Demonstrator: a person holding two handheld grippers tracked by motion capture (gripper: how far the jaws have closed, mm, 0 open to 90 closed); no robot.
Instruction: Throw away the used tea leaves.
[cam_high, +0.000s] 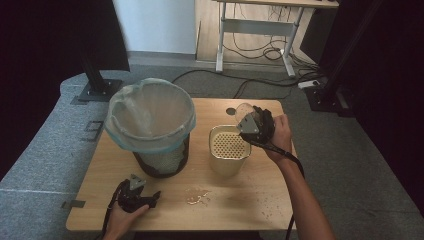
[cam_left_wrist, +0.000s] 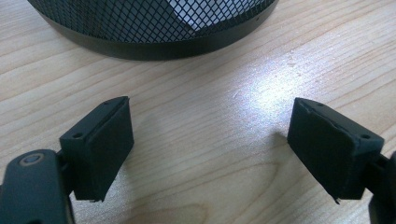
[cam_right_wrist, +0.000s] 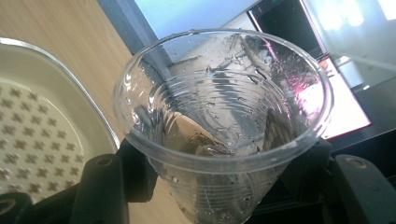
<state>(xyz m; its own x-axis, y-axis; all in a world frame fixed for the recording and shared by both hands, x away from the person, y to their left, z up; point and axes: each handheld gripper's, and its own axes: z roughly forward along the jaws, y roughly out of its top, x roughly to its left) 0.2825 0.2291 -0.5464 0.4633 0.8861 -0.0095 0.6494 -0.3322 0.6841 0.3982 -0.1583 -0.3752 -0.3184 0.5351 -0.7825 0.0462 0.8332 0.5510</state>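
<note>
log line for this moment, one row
right gripper: shut on clear plastic cup, beside strainer bin | left gripper: open, on table near mesh bin

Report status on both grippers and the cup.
Right gripper shut on clear plastic cup, beside the perforated bin. Left gripper open, resting on table. Nothing in the way.

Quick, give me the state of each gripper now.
Left gripper: open, empty, over the wooden table.
Right gripper: shut on the clear plastic cup.

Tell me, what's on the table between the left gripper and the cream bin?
A small wet spill lies on the table between the left gripper and the cream bin, as the high view shows.
</note>
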